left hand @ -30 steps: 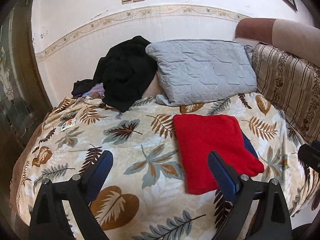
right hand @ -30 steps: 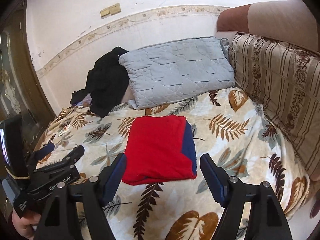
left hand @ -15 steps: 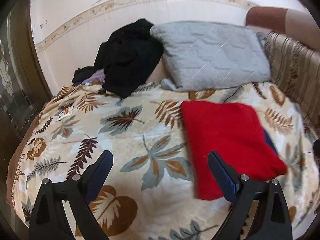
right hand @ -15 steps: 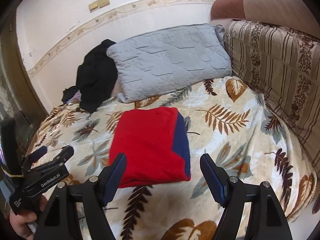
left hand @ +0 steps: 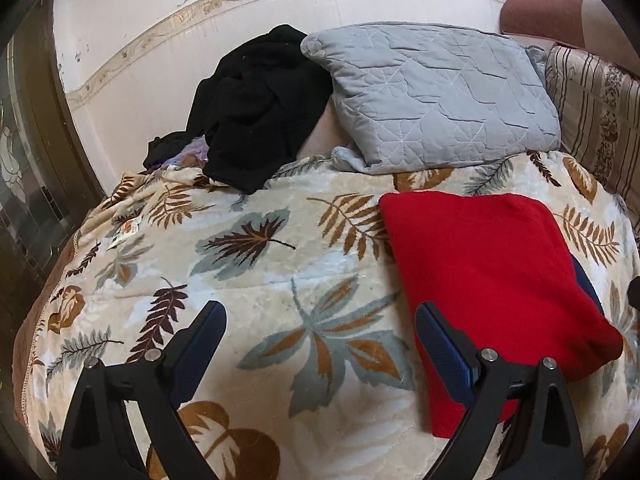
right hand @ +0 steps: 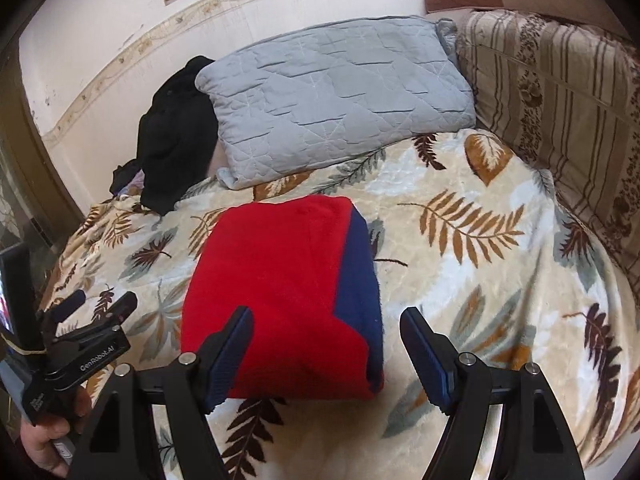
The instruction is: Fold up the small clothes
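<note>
A: One folded red knitted garment with a navy-blue panel (right hand: 280, 292) lies flat on the bed, on a cream plush blanket printed with brown and grey-blue leaves (right hand: 460, 264). Its blue side faces the striped side of the bed.

B: And around it?

A: Behind it a quilted pale-grey pillow (right hand: 336, 100) leans on the white wall with a beige patterned border (left hand: 200, 40). Just beside the pillow sits a heap of black clothing (left hand: 256, 112), with a bit of lilac cloth under it. A brown-and-beige striped floral cushion (right hand: 560, 92) stands along the far side. A dark wooden door frame with patterned glass (left hand: 36, 160) edges the other side.

B: What has changed since a second ago?

A: Both views have closed in and dipped; the garment fills more of each picture. It has not shifted on the blanket.

B: Where does it lie relative to the tools?

A: The right hand-held gripper (right hand: 326, 354) hovers above its near edge, jaws spread wide and empty, one finger over the red part, the other over the blanket. The left hand-held gripper (left hand: 320, 344) is likewise released, holding nothing, its one finger over the garment's near corner. From the right wrist view it shows at the lower edge, held in a hand (right hand: 48, 440).
</note>
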Available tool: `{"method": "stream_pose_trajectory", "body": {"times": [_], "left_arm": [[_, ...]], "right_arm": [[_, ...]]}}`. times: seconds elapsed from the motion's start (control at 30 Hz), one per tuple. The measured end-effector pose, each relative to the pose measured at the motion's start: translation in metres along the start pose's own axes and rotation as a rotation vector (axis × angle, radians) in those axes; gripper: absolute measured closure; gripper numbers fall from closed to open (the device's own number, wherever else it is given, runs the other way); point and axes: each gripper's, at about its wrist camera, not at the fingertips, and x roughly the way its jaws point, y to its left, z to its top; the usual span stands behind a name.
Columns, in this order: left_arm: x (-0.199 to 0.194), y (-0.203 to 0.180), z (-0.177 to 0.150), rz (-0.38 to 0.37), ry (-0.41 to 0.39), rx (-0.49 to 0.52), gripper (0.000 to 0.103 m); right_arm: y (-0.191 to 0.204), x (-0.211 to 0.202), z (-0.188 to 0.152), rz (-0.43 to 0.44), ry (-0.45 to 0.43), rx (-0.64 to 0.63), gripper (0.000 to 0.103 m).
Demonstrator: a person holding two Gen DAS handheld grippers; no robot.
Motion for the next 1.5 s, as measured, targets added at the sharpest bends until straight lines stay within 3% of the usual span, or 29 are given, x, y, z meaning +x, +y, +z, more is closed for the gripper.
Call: {"method": "stream_pose_trajectory", "body": {"times": [0.33, 0.7, 0.87, 1.07, 1.4, 1.5], "left_arm": [[0.002, 0.008, 0.0, -0.002, 0.001, -0.019, 0.008], [0.013, 0.002, -0.001, -0.015, 0.018, -0.008, 0.008], [0.036, -0.002, 0.006, -0.09, 0.049, -0.033, 0.008], [0.069, -0.02, 0.004, -0.118, 0.102, 0.015, 0.008], [0.093, -0.025, 0.005, -0.134, 0.116, -0.002, 0.007], [0.09, -0.028, 0.007, -0.126, 0.113, 0.01, 0.008]], "right_arm": [[0.022, 0.008, -0.001, 0.011, -0.012, -0.039, 0.025], [0.017, 0.019, 0.002, 0.018, 0.001, -0.012, 0.025], [-0.001, 0.035, 0.015, 0.011, 0.018, 0.038, 0.025], [-0.035, 0.071, 0.035, 0.006, 0.068, 0.113, 0.025], [-0.046, 0.15, 0.054, -0.041, 0.192, 0.079, 0.028], [-0.051, 0.16, 0.062, -0.048, 0.188, 0.073, 0.028]]}}
